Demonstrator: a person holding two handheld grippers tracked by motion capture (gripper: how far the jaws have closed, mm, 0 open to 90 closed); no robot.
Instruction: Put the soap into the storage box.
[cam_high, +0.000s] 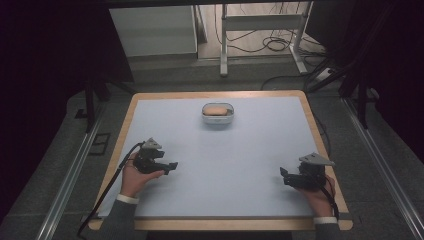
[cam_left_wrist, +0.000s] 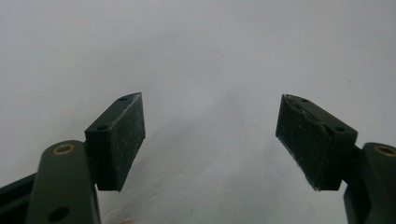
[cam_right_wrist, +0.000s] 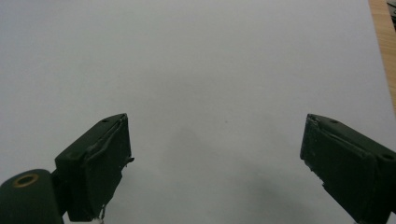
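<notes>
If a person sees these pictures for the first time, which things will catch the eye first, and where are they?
First comes the small white oval container with a tan rounded object inside, standing alone at the far middle of the pale blue mat on the wooden-edged table. Next come the two black hand-held grippers at the near side, the left gripper and the right gripper, each with its jaws spread open and nothing between them.

We saw a wooden table (cam_high: 320, 131) with a pale blue mat (cam_high: 250, 165) on a grey carpet floor (cam_high: 380, 190). Behind it stood a white desk frame (cam_high: 260, 22) with black cables (cam_high: 270, 45) beneath. The sides were dark.
</notes>
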